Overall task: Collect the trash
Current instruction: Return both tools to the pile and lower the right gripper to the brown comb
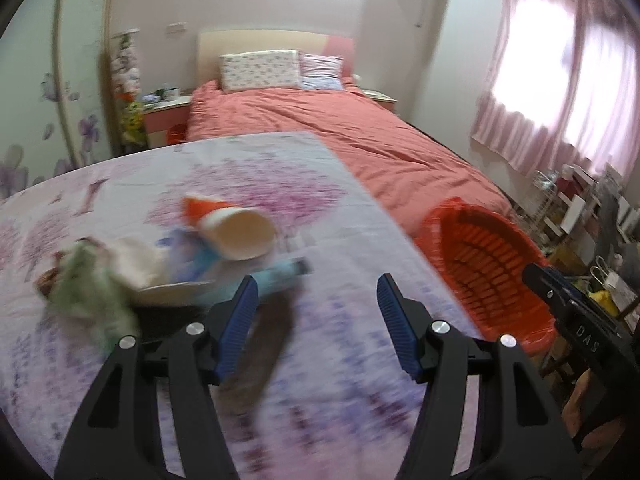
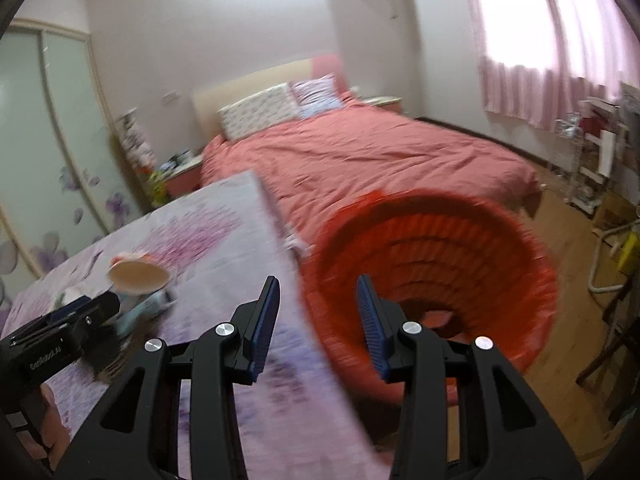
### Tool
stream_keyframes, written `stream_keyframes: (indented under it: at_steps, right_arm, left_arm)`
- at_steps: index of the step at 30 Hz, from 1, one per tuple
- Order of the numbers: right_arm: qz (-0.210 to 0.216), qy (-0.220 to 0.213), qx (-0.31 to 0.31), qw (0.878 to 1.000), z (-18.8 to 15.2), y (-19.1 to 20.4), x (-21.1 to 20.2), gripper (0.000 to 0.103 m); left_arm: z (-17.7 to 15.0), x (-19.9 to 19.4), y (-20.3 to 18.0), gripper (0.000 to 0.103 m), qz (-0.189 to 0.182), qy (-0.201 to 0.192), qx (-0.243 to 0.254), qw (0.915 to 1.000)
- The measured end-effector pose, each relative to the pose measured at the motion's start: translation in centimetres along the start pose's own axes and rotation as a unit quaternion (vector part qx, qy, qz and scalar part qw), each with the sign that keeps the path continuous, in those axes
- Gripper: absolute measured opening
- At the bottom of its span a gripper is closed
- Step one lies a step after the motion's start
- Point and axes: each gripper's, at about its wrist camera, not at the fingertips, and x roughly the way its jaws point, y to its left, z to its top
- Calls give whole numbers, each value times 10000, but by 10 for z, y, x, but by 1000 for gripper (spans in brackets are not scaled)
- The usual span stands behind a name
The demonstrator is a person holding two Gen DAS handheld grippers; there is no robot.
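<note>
Paper cup (image 1: 240, 236) on its side amid blurred litter on floral worktop (image 1: 120, 184), red basket (image 1: 492, 268) right of worktop, left gripper (image 1: 316, 300) fingers (image 1: 240, 316) apart, empty

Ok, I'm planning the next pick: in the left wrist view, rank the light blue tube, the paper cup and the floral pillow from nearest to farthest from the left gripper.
From the left gripper:
1. Light blue tube, just beyond the left-hand finger, on the table.
2. Paper cup, on its side behind the tube.
3. Floral pillow, far off at the head of the bed.
</note>
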Motion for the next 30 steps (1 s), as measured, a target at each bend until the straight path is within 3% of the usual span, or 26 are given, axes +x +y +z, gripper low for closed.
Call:
stream_keyframes:
  at_steps: [12,17,23,24,30]
  right_arm:
    - [782,769,-573,9923,-33,96,24,41]
    - [997,1043,-796,9863,-50,129,29,41]
    - [1086,1383,-971,9796,-66,164,41,41]
    - [1069,1412,-1038,9787,-69,168,41,46]
    - [635,1372,-1297,9800,-72,170,46,49]
  left_arm:
    - [-28,-54,119,62,941,-175,-589,9937]
    - [-37,-61,151,62,1092,-106,-853,9903]
    - [-48,-69,168,62,1127,-79,-1006,9885]
    - [-50,-69,170,62,1131,-76,-1020,9883]
    - [-54,-65,175,62,1103,-6,-1136,9874]
